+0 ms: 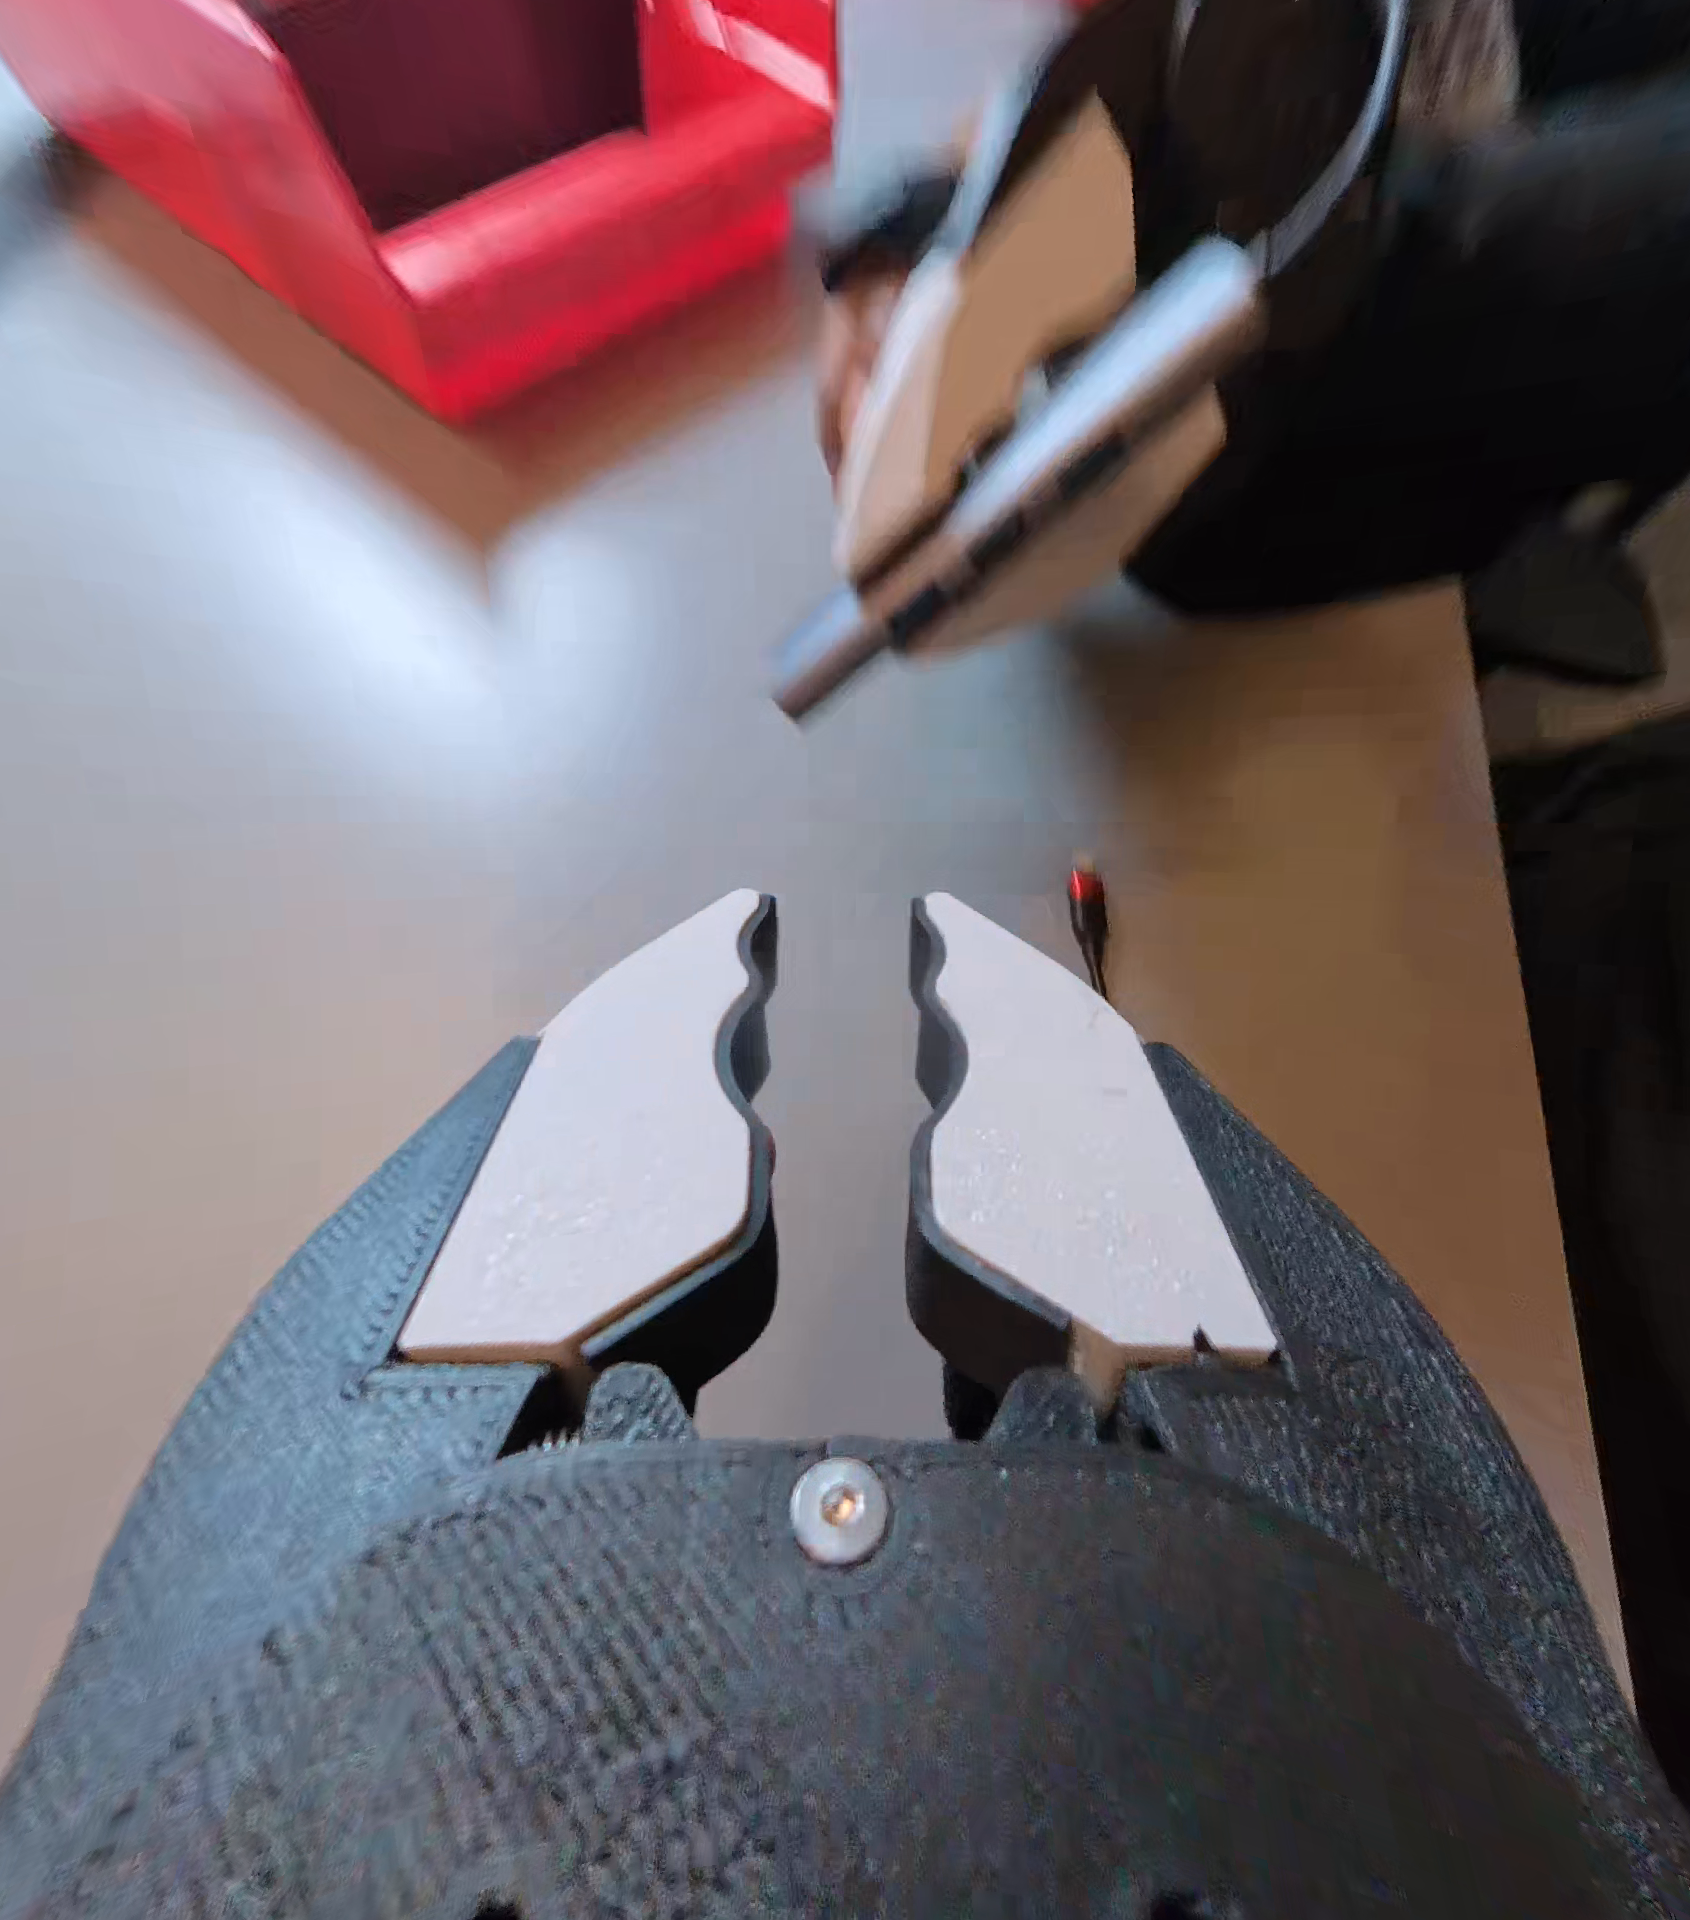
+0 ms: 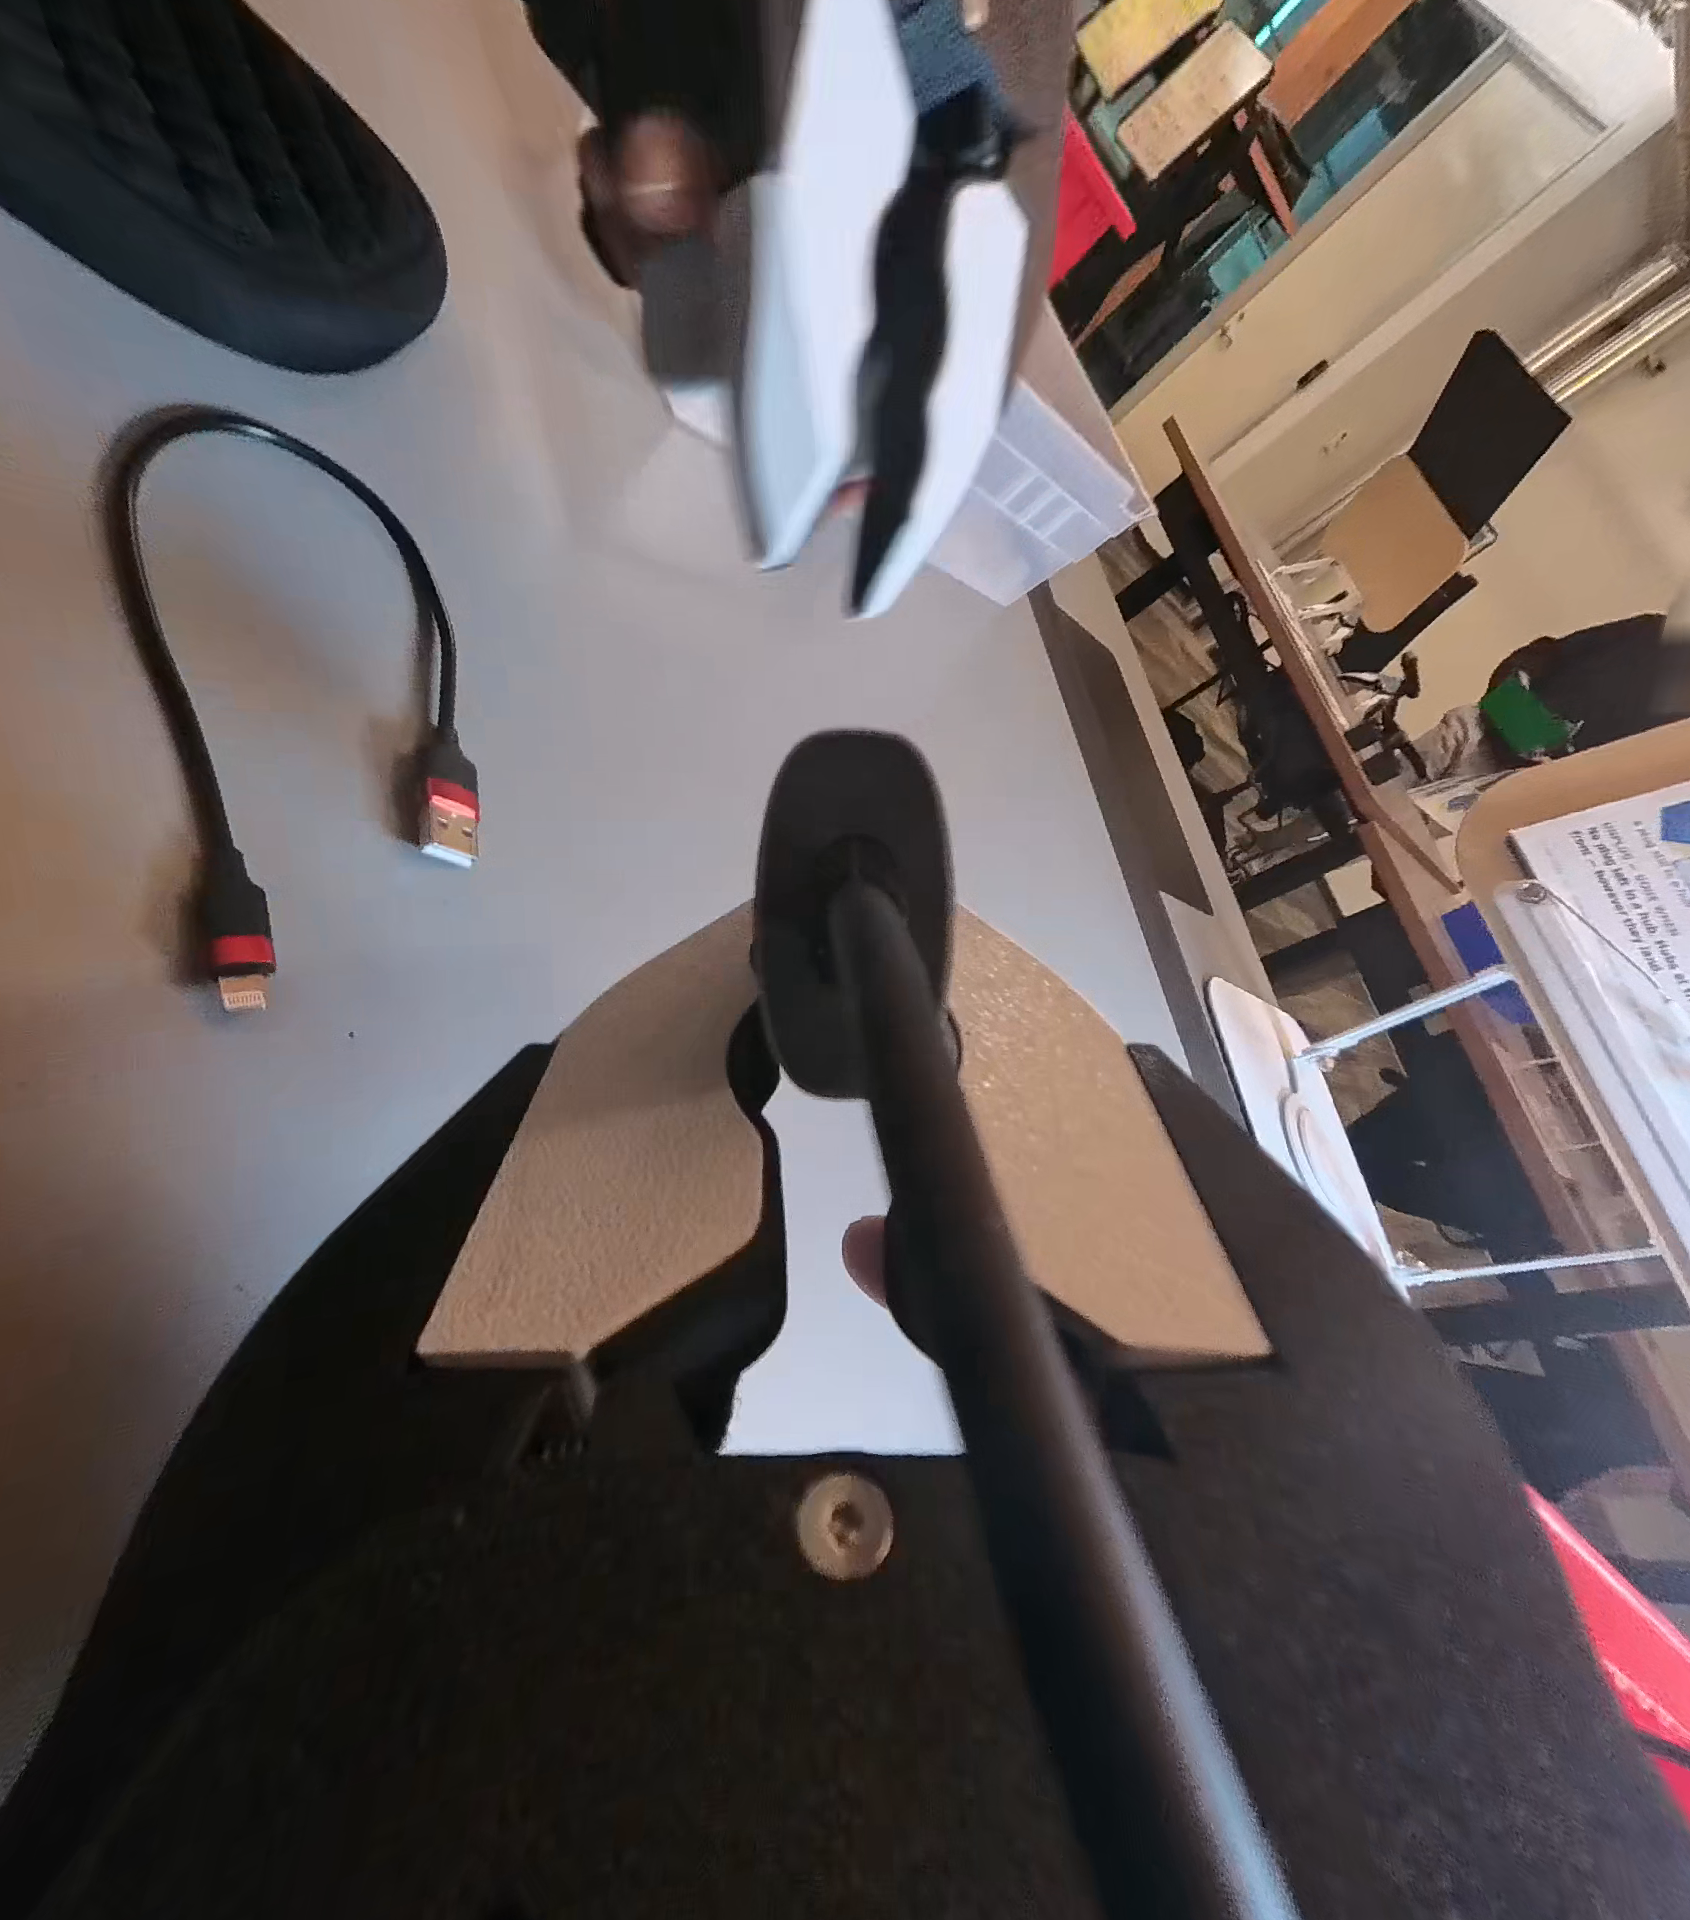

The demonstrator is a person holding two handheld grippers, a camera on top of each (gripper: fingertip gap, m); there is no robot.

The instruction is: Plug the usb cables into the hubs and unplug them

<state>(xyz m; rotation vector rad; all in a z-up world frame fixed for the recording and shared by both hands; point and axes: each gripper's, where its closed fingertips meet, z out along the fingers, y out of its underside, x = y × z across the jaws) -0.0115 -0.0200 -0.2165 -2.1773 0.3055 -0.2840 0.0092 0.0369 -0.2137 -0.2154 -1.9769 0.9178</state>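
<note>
Pale grey tabletop (image 2: pixel 560 665) underneath it all, with a busy workroom of desks and chairs off beyond its edge. Up in the air, the right gripper (image 1: pixel 934 561) is clamped on a slim silver usb hub (image 1: pixel 1017 488), and from the left wrist view you can see the row of dark ports along the hub's edge, tilted down toward the table, a little blurred. From the right wrist view the hub's dark end (image 2: pixel 846 894) sticks out between the fingers, its black lead (image 2: pixel 934 1195) running back over the gripper body. Facing it, the left gripper (image 1: pixel 843 914) hangs above the table with its jaws parted a small way, nothing between them. Down on the table lies a short black usb cable (image 2: pixel 197 665) with red-banded plugs, looped, both ends free, well apart from the hub. A red bin (image 1: pixel 550 270) sits on the table beyond the left gripper, and a sheet in a clear stand (image 2: pixel 1651 997) rests off to the side.
</note>
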